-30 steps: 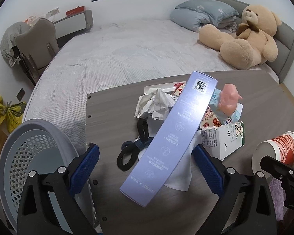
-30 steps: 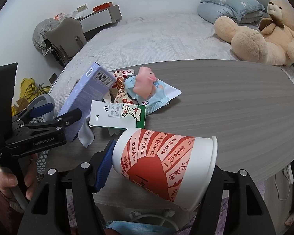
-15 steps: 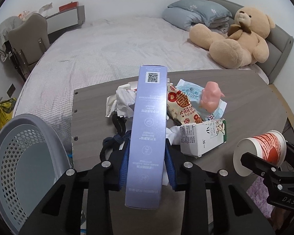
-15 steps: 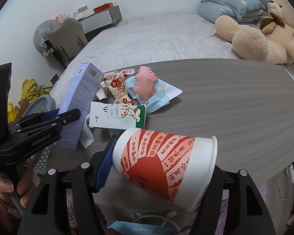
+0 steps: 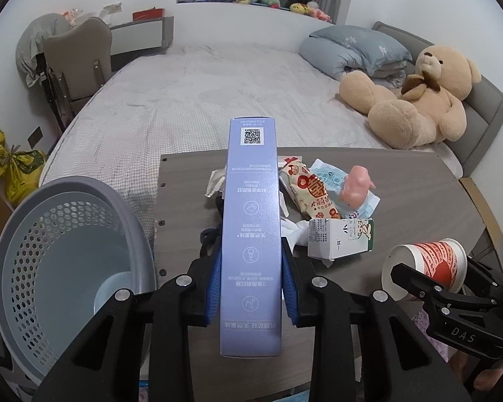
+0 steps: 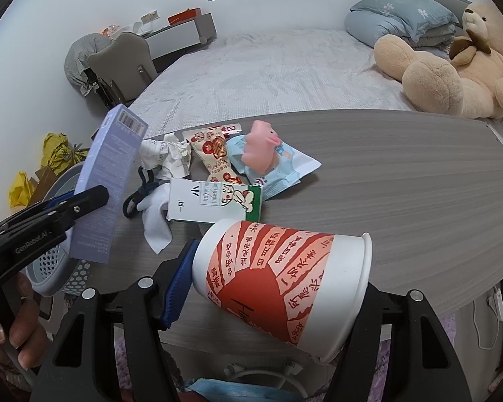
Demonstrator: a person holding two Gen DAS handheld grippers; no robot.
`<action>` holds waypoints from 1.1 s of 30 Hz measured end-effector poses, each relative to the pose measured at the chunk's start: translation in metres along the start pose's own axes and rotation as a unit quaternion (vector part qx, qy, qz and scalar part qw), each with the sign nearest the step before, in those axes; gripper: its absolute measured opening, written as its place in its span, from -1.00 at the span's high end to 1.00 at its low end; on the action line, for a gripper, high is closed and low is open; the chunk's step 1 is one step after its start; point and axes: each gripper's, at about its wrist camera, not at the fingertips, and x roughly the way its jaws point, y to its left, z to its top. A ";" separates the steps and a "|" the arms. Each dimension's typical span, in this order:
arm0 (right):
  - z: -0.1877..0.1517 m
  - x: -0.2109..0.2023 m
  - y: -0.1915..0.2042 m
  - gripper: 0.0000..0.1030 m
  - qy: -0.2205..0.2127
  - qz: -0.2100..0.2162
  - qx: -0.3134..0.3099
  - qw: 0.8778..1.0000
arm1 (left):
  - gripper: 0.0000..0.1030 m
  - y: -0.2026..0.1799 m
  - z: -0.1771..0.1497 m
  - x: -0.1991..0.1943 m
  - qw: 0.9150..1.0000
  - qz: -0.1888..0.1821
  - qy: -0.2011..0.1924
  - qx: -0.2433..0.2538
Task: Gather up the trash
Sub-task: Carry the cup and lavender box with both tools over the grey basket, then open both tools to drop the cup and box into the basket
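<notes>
My left tool (image 5: 251,288) is clenched on a long lavender box (image 5: 251,234), lifted clear of the surface (image 5: 402,181). My right tool (image 6: 271,284) grips a red-and-white paper cup (image 6: 278,281) on its side. The grey perforated bin (image 5: 50,261) waits just left. I judge the next move is swinging the box over it and releasing.

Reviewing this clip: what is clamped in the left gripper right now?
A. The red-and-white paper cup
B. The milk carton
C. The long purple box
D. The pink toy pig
C. The left gripper has its blue pads pressed on both sides of the long purple box, while the paper cup sits in the right gripper.
</notes>
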 end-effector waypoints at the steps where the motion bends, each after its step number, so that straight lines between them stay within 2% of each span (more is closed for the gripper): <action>1: 0.001 -0.001 0.003 -0.23 0.000 0.002 -0.003 1.000 | 0.41 0.002 0.000 -0.003 1.000 0.005 -0.004 -0.003; 6: 0.006 -0.005 0.029 -0.23 -0.007 0.015 -0.033 0.999 | 0.41 0.027 -0.008 -0.022 0.999 0.040 -0.023 -0.029; 13: 0.020 -0.002 0.094 -0.23 -0.011 0.056 -0.101 0.993 | 0.41 0.083 -0.025 -0.041 0.991 0.110 -0.033 -0.072; 23: 0.033 0.045 0.201 -0.23 0.020 0.148 -0.195 0.969 | 0.41 0.162 -0.053 -0.049 0.974 0.178 -0.010 -0.138; 28: 0.037 0.071 0.235 -0.23 0.048 0.184 -0.220 0.957 | 0.40 0.183 -0.060 -0.052 0.970 0.190 0.000 -0.154; 33: 0.039 0.087 0.251 -0.23 0.064 0.208 -0.231 0.948 | 0.40 0.195 -0.065 -0.048 0.966 0.196 0.012 -0.170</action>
